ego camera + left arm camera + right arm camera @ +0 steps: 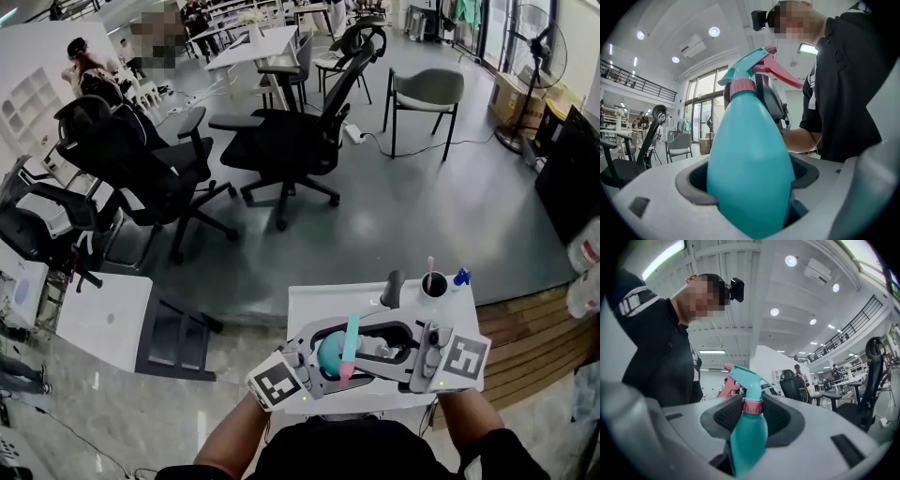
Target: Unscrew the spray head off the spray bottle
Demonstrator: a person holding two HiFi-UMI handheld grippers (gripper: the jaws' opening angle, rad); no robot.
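The left tool (750,190) has its jaws spread wide and pressed onto the belly of the smooth teal plastic spray bottle (750,154), which stands roughly upright in the air in front of the person's chest. The right tool (752,420) comes in from the opposite side, its jaws closed higher up around the bottle's narrowing shoulder. Its pads sit at or just under the ribbed pink collar (752,406); which of the two they bear on I cannot tell. The teal spray head (747,376) is screwed on, and its pink trigger (783,75) points toward the person.

That uncertainty looks like the main risk. If the right tool's pads bite the shoulder rather than the collar, a twist would only wring the bottle against the left tool and loosen nothing. The body is slick and tapered, so under torque it could spin or creep out of the left jaws. Squeezing harder to stop that may dent the soft wall and push out any liquid inside. The trigger could also catch on a jaw as the head turns.

The bottle hangs above the small white worktop (328,302). If it slipped, it would probably drop there, possibly against the white cup (433,284) of brushes, or onto the grey floor (422,206).
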